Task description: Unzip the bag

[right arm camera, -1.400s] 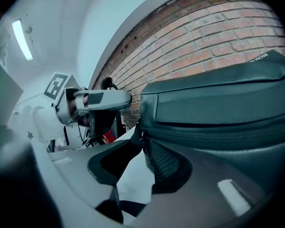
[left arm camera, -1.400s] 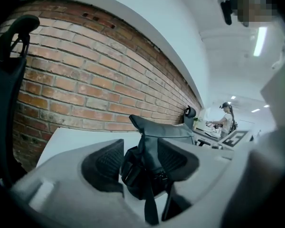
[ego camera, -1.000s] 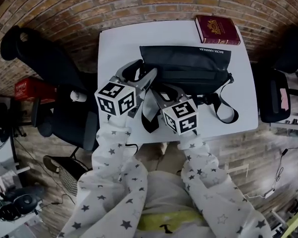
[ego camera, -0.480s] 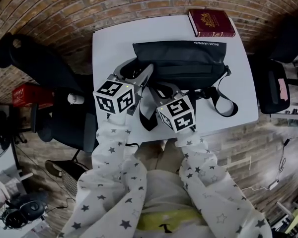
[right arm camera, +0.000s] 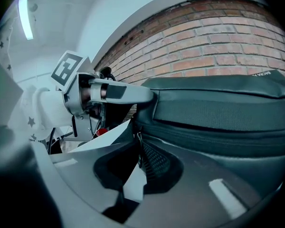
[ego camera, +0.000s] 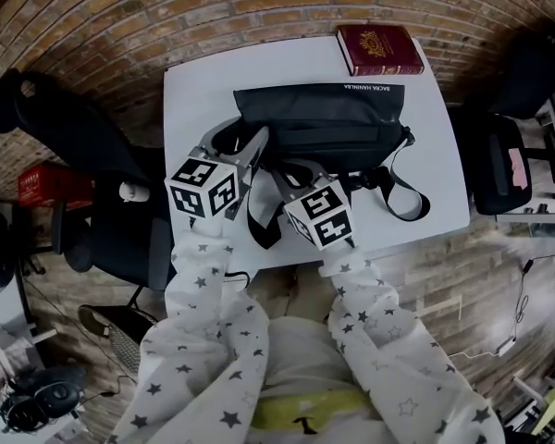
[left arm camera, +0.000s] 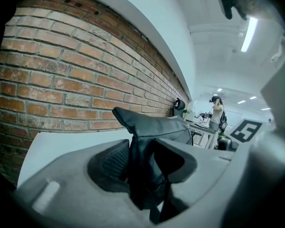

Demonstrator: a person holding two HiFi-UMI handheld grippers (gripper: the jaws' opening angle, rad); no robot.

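A black bag [ego camera: 324, 118] lies flat on the white table [ego camera: 199, 91]. My left gripper [ego camera: 240, 135] is at the bag's left end. In the left gripper view, a fold of the bag's black fabric [left arm camera: 156, 125] stands pinched in the left gripper [left arm camera: 142, 170], whose jaws have just been closing. My right gripper [ego camera: 301, 165] is at the bag's near edge by the left corner. There the thin metal zipper pull [right arm camera: 139, 148] sits in the right gripper [right arm camera: 138, 165], whose jaws have also just been closing and are nearly together. One of the left gripper's fingers [right arm camera: 123, 93] reaches the bag's corner.
A maroon book [ego camera: 379, 49] lies at the table's far right corner. The bag's strap [ego camera: 407, 197] loops toward the near right edge. Black chairs stand left [ego camera: 65, 128] and right [ego camera: 499, 165] of the table. A brick wall runs behind it.
The head view has shifted, so table and bag sit slightly further left and up. Both grippers have kept their places at the bag. The left gripper's fingers stand closer together.
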